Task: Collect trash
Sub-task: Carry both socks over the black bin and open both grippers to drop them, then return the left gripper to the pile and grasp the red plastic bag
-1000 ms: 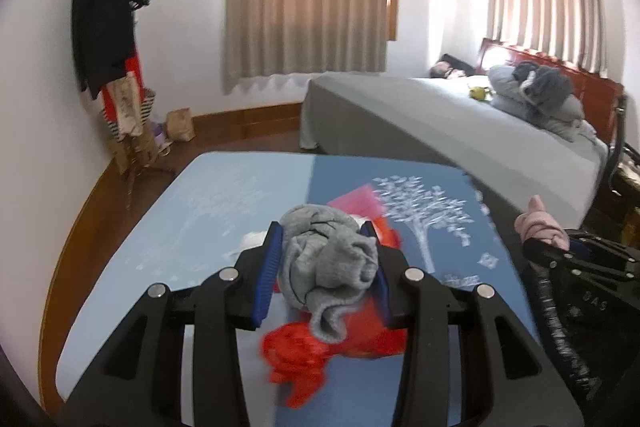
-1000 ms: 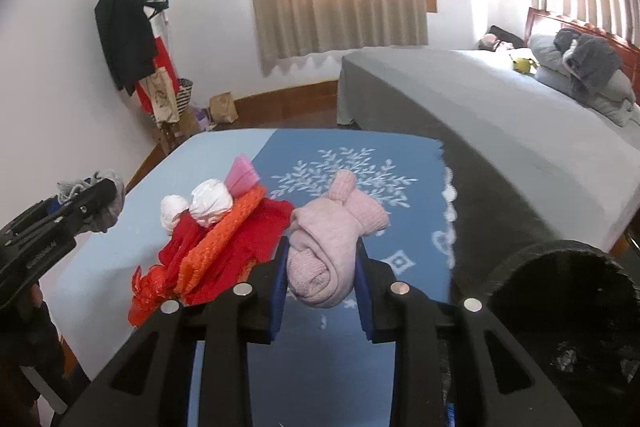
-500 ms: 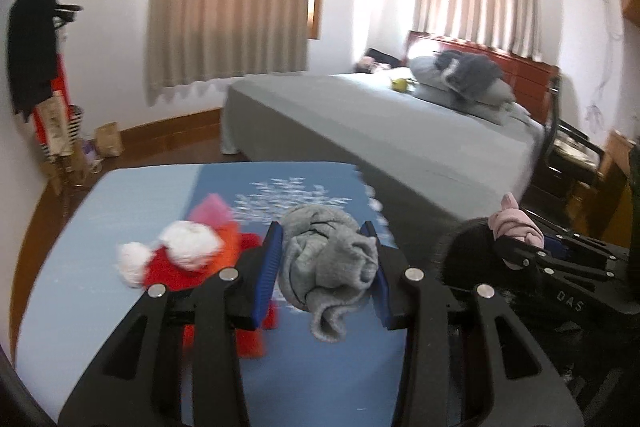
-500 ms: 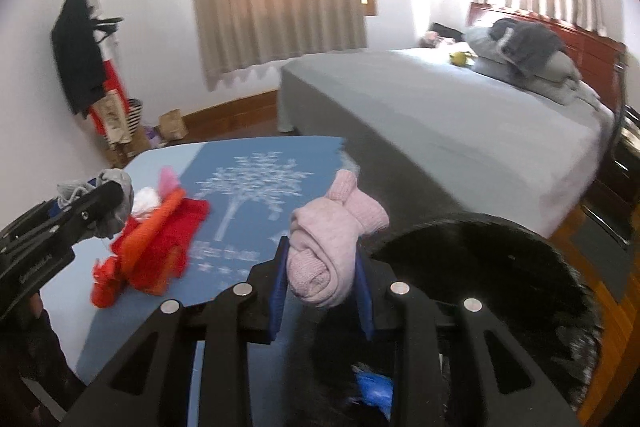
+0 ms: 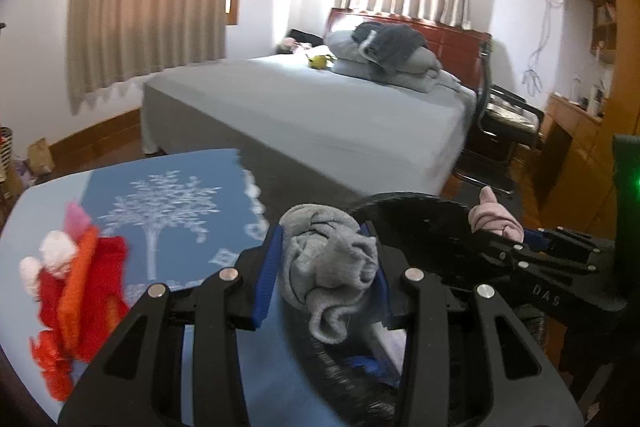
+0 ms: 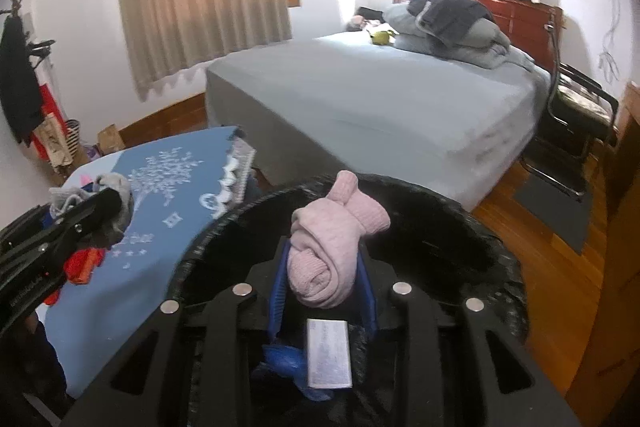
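Note:
My left gripper [image 5: 326, 267] is shut on a balled grey sock [image 5: 326, 263] and holds it over the near rim of the black trash bin [image 5: 416, 211], beside the table. My right gripper [image 6: 324, 275] is shut on a rolled pink sock [image 6: 332, 251] and holds it above the open bin [image 6: 500, 267]. Inside the bin lie a blue scrap [image 6: 284, 359] and a silver-grey flat packet [image 6: 328, 351]. The right gripper and pink sock also show in the left wrist view [image 5: 496, 223]; the left gripper and grey sock show in the right wrist view [image 6: 112, 195].
A red and orange cloth pile with white pompoms [image 5: 76, 291] lies on the blue tablecloth [image 5: 168, 195]. A grey bed [image 6: 380, 99] stands behind. A black chair [image 6: 576, 115] and wooden floor [image 6: 560, 235] are to the right. A coat rack [image 6: 20, 75] stands at the left wall.
Both grippers have swung right from over the table to the black bin, each still holding its sock. The red pile has slid to the left of view.

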Action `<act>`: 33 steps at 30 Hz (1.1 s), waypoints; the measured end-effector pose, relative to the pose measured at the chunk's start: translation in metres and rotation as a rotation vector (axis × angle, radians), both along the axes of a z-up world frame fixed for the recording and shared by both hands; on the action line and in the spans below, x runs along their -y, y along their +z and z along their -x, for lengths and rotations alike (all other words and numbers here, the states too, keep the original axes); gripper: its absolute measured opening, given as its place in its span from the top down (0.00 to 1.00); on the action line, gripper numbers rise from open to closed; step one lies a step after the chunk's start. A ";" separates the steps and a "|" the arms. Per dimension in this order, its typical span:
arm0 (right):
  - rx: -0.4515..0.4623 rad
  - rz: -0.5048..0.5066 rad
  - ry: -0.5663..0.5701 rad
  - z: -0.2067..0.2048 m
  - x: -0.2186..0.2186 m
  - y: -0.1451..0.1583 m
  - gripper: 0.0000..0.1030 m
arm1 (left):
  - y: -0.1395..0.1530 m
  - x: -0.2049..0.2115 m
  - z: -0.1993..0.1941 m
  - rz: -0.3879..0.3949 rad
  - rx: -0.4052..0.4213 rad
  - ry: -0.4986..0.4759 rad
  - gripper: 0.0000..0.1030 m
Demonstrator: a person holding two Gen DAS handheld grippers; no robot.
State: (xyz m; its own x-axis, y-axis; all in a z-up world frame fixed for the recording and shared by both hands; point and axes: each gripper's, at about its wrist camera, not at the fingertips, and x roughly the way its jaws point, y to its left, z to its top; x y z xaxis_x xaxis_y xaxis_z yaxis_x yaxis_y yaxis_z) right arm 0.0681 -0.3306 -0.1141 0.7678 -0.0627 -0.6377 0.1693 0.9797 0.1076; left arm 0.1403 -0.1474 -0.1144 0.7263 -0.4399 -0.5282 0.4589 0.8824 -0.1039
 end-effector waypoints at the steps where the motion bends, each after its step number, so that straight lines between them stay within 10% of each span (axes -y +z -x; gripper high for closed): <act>1: -0.002 -0.001 -0.011 0.002 0.004 -0.001 0.69 | -0.001 0.006 -0.001 0.002 -0.004 -0.015 0.62; 7: -0.003 0.000 -0.067 0.012 0.027 -0.003 0.60 | -0.009 0.039 -0.006 0.020 -0.034 -0.106 0.44; 17: 0.060 0.035 -0.130 0.021 0.035 0.010 0.08 | -0.004 0.023 0.003 -0.002 0.021 -0.048 0.18; 33: 0.107 -0.014 0.169 -0.027 -0.093 0.014 0.06 | 0.002 -0.147 0.012 -0.133 0.036 0.382 0.13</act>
